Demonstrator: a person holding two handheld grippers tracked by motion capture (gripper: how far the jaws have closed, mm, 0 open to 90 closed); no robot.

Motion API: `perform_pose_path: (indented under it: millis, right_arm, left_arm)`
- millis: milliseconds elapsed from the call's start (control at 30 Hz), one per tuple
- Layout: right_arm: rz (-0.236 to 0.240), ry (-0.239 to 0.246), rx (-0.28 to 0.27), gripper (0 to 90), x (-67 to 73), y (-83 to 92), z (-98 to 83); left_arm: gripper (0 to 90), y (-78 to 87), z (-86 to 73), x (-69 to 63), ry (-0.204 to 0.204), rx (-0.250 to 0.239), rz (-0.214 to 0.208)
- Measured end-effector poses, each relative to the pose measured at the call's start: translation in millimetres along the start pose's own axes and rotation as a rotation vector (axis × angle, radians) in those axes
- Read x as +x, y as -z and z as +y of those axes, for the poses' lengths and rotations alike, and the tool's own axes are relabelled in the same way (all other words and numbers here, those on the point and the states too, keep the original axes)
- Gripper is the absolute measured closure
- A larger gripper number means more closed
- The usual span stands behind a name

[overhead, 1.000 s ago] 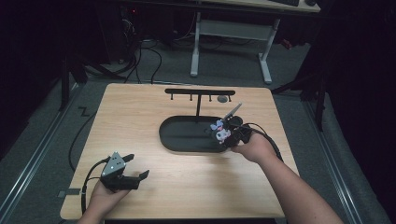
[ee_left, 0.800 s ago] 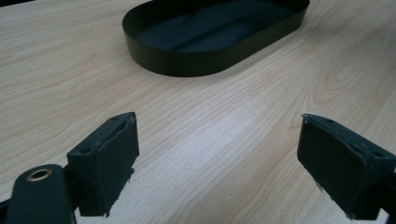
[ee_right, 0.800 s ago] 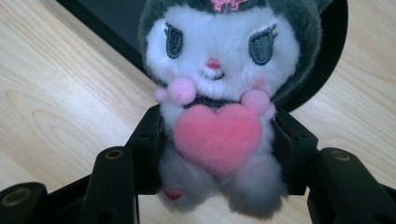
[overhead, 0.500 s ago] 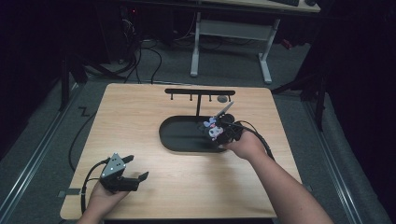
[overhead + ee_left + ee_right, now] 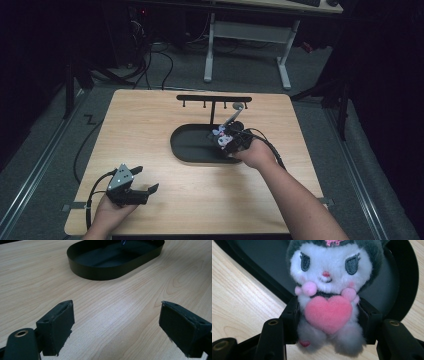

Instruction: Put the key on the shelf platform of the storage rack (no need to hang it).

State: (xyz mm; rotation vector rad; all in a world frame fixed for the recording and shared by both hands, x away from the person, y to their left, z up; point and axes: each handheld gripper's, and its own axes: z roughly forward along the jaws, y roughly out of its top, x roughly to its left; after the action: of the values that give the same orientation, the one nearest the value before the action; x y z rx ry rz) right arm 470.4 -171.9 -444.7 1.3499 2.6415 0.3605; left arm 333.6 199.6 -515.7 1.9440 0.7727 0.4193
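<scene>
Plush toy (image 5: 328, 290) sits clamped between right gripper's (image 5: 328, 322) fingers (image 5: 291, 320).

The plush toy (image 5: 328, 300) in my right tongs is a small white-faced character doll with a dark hood, a pink bow and a pink heart on its chest. It sits upright, facing me, over the near rim of the black oval tray (image 5: 192, 145).
</scene>
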Motion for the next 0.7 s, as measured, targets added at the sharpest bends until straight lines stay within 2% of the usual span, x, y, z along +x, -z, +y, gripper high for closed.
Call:
perform_pose_path:
  millis: [167, 400, 433, 533, 567, 667, 700]
  right_arm:
    - [0.003, -0.018, 0.002, 45.8, -3.3, -6.0, 4.2]
    - [-0.003, -0.008, 0.003, 45.9, -5.4, -10.8, 8.6]
    - [-0.001, -0.027, 0.014, 45.8, -4.0, -12.8, 11.0]
    - [-0.004, -0.009, 0.01, 45.8, -3.6, -15.0, 14.0]
    - [0.001, -0.021, 0.004, 45.8, -2.3, -16.5, 16.4]
    - [0.002, -0.011, 0.011, 45.8, -3.6, -21.8, 17.0]
    - [-0.005, -0.017, 0.028, 45.5, -4.7, -28.8, 15.5]
  left_arm:
    - [13.7, 1.7, 0.3, 0.5, 0.003, -0.004, 0.006]
    - [13.8, 1.1, 0.1, 1.9, 0.004, -0.011, 0.006]
    - [13.8, 0.7, -0.1, 2.1, 0.002, -0.007, 0.006]
    - [13.8, 0.4, -0.1, 1.9, -0.001, -0.006, 0.005]
    - [13.8, 0.6, 0.0, 2.0, 0.0, -0.01, 0.006]
    - [13.8, 1.7, 0.0, 2.7, 0.001, -0.009, 0.008]
    - [13.8, 2.1, -0.1, 2.9, 0.003, -0.01, 0.008]
